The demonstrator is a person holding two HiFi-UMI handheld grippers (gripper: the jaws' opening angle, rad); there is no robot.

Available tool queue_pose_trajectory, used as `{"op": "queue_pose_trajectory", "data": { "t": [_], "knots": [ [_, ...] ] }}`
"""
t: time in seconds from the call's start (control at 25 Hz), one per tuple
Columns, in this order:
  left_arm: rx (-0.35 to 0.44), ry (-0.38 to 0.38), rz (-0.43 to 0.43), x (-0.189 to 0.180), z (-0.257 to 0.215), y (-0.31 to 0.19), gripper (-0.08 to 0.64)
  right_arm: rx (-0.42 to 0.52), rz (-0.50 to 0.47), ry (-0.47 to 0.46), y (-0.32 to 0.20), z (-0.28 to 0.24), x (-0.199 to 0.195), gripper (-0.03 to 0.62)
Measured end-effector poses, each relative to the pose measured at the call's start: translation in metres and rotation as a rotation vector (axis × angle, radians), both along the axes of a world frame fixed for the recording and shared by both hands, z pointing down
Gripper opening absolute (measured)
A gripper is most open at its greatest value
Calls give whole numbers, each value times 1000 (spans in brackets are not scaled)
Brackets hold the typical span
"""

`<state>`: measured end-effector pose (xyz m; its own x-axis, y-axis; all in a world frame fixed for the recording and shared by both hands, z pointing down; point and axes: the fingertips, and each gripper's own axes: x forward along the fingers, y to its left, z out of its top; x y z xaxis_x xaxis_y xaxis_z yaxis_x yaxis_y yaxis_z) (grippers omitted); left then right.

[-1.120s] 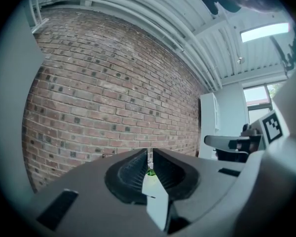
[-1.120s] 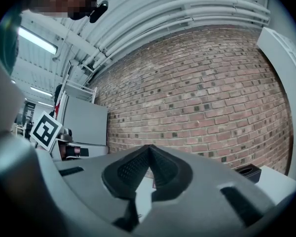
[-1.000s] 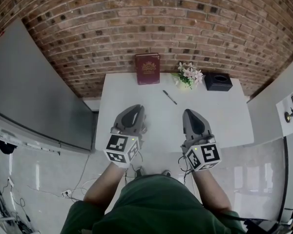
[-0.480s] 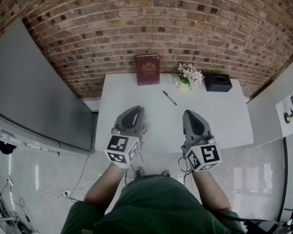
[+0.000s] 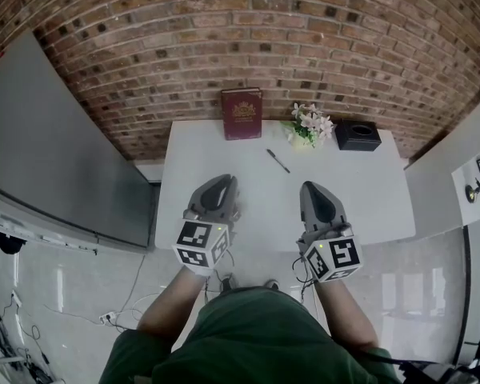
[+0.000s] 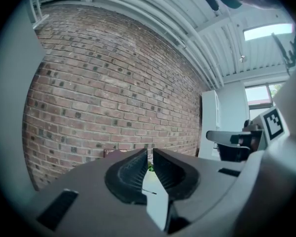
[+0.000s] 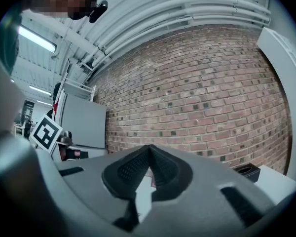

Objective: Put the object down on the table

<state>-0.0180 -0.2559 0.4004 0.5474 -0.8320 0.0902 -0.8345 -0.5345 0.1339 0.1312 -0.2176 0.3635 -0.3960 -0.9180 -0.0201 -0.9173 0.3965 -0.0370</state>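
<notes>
Brick wall backs a white rectangular table [image 5: 368, 206]: a slim black pen [image 5: 278, 160] lies mid-table, with a dark red book [image 5: 242, 113], white flowers [image 5: 310, 123] and a black box [image 5: 358, 134] along its far edge. At the near edge, left gripper [image 5: 222, 181] and right gripper [image 5: 310, 187] hover, jaws together, empty.

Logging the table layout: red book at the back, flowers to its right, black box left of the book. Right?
Not quite. In the head view the black box sits right of the flowers, not left of the red book. The book at the back of the table, with flowers to its right, is correct.
</notes>
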Motion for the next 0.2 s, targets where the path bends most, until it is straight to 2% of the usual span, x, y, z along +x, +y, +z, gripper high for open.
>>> {"op": "queue_pose_trajectory", "data": {
  "t": [0.2],
  "knots": [
    [-5, -5, 2, -1, 3, -4, 34, 1, 8, -4, -4, 2, 1, 2]
  ]
}}
